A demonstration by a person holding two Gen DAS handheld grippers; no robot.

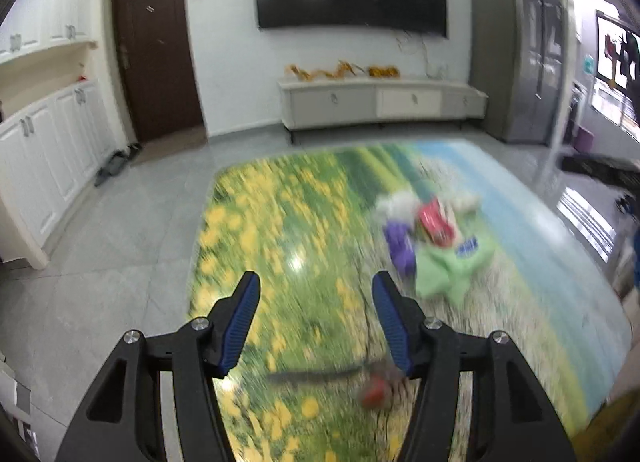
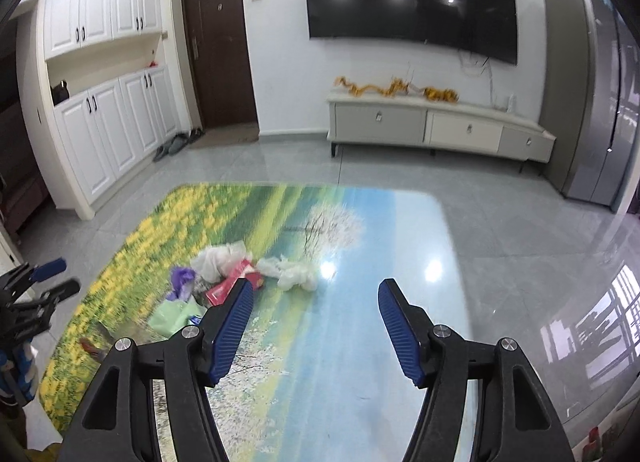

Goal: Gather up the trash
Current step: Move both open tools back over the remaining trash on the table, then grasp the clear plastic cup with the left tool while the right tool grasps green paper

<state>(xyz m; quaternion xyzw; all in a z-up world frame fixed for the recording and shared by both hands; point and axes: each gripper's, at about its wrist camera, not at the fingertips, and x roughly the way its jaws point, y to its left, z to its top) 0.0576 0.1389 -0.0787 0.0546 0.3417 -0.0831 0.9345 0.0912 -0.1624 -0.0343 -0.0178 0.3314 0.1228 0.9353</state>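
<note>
Plainly, both tongs, left point(image 1: 316, 290) and right point(image 2: 316, 294), gape empty; trash pile point(image 2: 240, 274) sprawls crosswise, its heading unclear.

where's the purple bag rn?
On the printed tabletop, at the trash pile's left edge: purple bag beside the red packet, above the green bag. Right-wrist view, left of centre.
</note>
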